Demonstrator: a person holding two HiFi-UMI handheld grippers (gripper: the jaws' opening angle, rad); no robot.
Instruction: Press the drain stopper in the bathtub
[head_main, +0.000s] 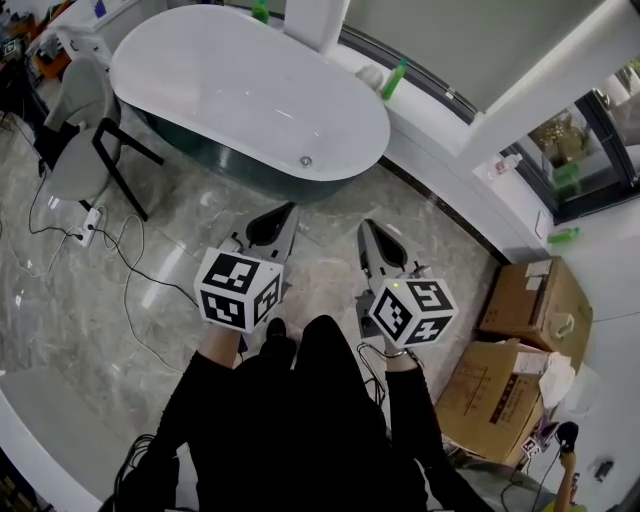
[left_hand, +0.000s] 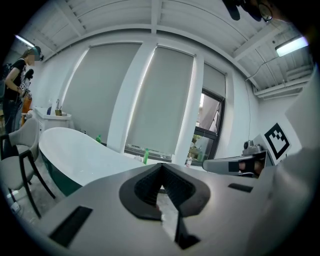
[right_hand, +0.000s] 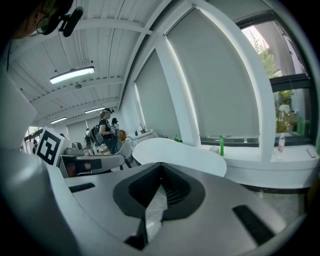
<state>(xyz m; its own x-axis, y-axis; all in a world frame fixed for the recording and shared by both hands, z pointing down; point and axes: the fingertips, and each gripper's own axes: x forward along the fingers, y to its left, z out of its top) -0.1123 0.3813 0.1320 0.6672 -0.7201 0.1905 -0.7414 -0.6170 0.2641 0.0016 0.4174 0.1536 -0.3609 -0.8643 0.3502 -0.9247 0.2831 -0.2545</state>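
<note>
A white oval bathtub (head_main: 230, 90) stands on the marble floor ahead of me. Its small round metal drain stopper (head_main: 306, 161) lies in the tub's bottom near the near end. My left gripper (head_main: 291, 207) is held over the floor, short of the tub's near rim, shut and holding nothing. To its right, my right gripper (head_main: 365, 225) is level with it, also shut and holding nothing. In the left gripper view the gripper (left_hand: 161, 165) points past the tub (left_hand: 75, 155). In the right gripper view the gripper (right_hand: 160, 164) has the tub (right_hand: 175, 152) beyond its tips.
A grey chair (head_main: 75, 140) stands left of the tub, with cables and a power strip (head_main: 88, 225) on the floor. A green bottle (head_main: 394, 80) rests on the window ledge. Cardboard boxes (head_main: 530, 300) sit at the right. A person (right_hand: 106, 130) stands in the background.
</note>
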